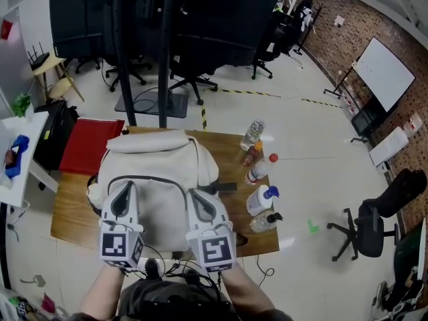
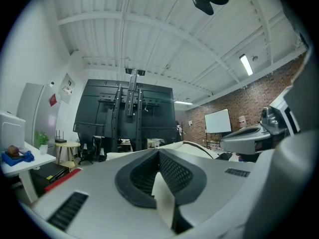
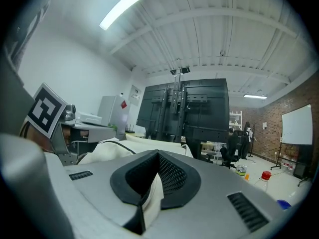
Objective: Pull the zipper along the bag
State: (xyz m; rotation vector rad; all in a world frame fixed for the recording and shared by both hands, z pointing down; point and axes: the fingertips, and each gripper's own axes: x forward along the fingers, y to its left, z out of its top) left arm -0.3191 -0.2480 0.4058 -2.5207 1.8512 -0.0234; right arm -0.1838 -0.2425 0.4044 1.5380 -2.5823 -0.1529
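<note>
While, in head view, the white bag point(image 1: 157, 172) is lying on the table point(image 1: 67, 212), bottles point(image 1: 261, 192) are standing just right of it. Left gripper view: left gripper point(image 2: 158, 152) is pinching the bag's fabric, with a black rack point(image 2: 124, 113) standing beyond the bag. Right gripper view: right gripper point(image 3: 158, 156) is likewise clamping the bag's fabric.

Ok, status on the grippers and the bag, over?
Left gripper and right gripper both shut, fingers pinching the cream fabric backpack. Backpack lies on the wooden table; slider not visible. Plastic bottles sit clear to its right.
</note>
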